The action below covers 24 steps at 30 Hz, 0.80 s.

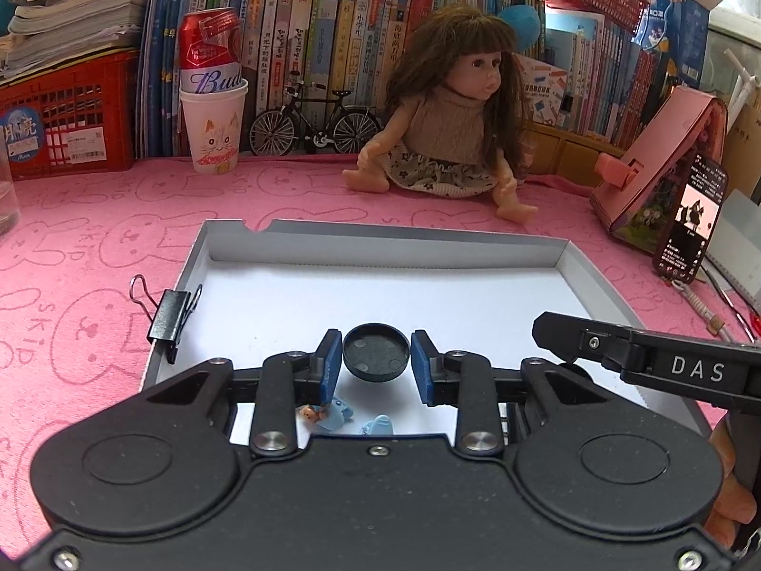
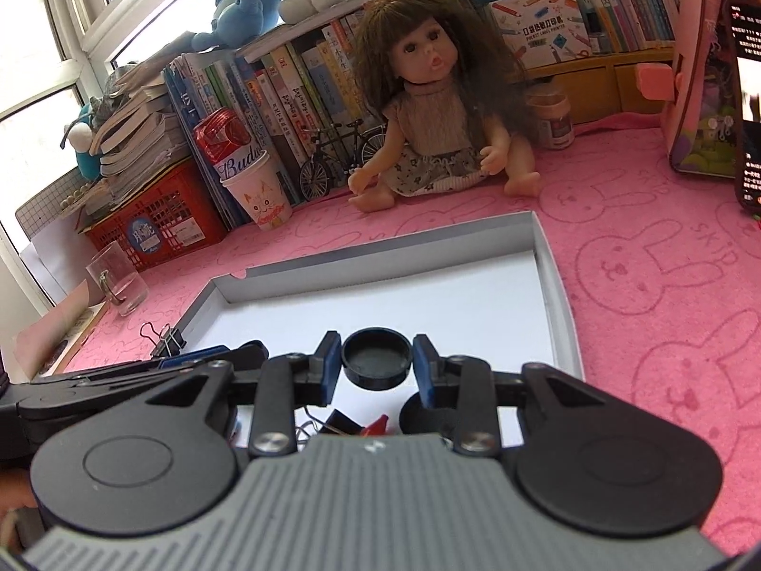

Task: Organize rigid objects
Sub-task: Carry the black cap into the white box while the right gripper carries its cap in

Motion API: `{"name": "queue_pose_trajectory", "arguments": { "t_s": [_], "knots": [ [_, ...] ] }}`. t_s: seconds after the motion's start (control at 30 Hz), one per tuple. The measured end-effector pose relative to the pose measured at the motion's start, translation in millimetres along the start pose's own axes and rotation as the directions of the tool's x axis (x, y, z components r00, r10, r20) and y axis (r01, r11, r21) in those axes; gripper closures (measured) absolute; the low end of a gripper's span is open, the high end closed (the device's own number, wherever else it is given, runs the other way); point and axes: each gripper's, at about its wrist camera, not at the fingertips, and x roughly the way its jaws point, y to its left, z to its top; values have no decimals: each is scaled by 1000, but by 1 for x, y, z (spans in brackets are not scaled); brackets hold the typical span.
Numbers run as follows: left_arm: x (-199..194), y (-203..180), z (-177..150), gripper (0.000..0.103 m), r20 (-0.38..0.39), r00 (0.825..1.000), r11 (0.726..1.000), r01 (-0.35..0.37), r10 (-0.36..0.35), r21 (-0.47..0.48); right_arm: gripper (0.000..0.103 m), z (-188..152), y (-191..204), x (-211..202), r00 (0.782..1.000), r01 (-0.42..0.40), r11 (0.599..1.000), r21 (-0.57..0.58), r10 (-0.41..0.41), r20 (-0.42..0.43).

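Observation:
My left gripper (image 1: 376, 358) is shut on a round black cap (image 1: 375, 353) and holds it over the white box tray (image 1: 304, 238). My right gripper (image 2: 376, 360) is shut on a second round black cap (image 2: 376, 364), also over the box tray (image 2: 551, 276). Small blue figures (image 1: 333, 416) lie in the tray under the left gripper. A black piece and a red piece (image 2: 375, 424) lie in the tray under the right gripper. A black binder clip (image 1: 169, 316) sits at the tray's left edge; the right wrist view shows it too (image 2: 166, 339).
A doll (image 1: 452, 109) sits behind the tray on the pink cloth. A paper cup with a red can (image 1: 214, 95), a toy bicycle (image 1: 314, 123), a red crate (image 1: 66, 114), books, a glass (image 2: 116, 278) and a phone (image 1: 689, 223) line the back and sides.

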Motion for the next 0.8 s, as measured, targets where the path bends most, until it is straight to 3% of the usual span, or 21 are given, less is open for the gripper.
{"name": "queue_pose_trajectory", "arguments": {
  "t_s": [0.8],
  "knots": [
    [6, -7, -7, 73, -21, 999, 998, -24, 25, 49, 64, -10, 14, 7, 997, 72, 989, -126, -74, -9]
  ]
}}
